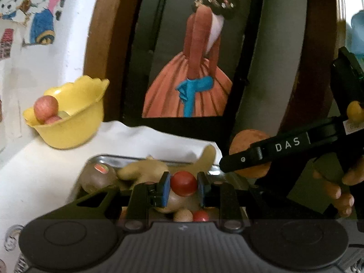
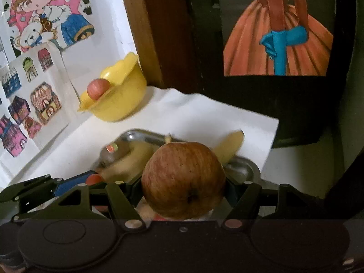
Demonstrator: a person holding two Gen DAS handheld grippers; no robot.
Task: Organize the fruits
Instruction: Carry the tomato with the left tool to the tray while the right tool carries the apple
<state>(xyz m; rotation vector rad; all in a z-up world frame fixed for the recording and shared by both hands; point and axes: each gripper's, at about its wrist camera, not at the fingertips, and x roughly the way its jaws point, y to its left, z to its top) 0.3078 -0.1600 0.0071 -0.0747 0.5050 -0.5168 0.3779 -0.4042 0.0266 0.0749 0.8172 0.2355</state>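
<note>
My left gripper (image 1: 183, 187) is shut on a small red fruit (image 1: 183, 183), held just above a metal tray (image 1: 141, 159). The tray holds a brown round fruit with a sticker (image 1: 97, 177), bananas (image 1: 145, 169) and another small red fruit (image 1: 201, 216). My right gripper (image 2: 183, 186) is shut on a large red-brown apple (image 2: 183, 179) above the same tray (image 2: 241, 167). In the left wrist view the right gripper (image 1: 224, 167) and its apple (image 1: 248, 140) come in from the right. A yellow bowl (image 1: 75, 122) (image 2: 124, 95) with pink fruits (image 1: 45, 107) stands at the back left.
A white cloth (image 2: 204, 116) covers the table under the tray and bowl. A dark framed painting (image 1: 188, 68) leans behind. Cartoon drawings (image 2: 41, 22) hang on the white wall to the left. A person's fingers (image 1: 339, 193) hold the right gripper's handle.
</note>
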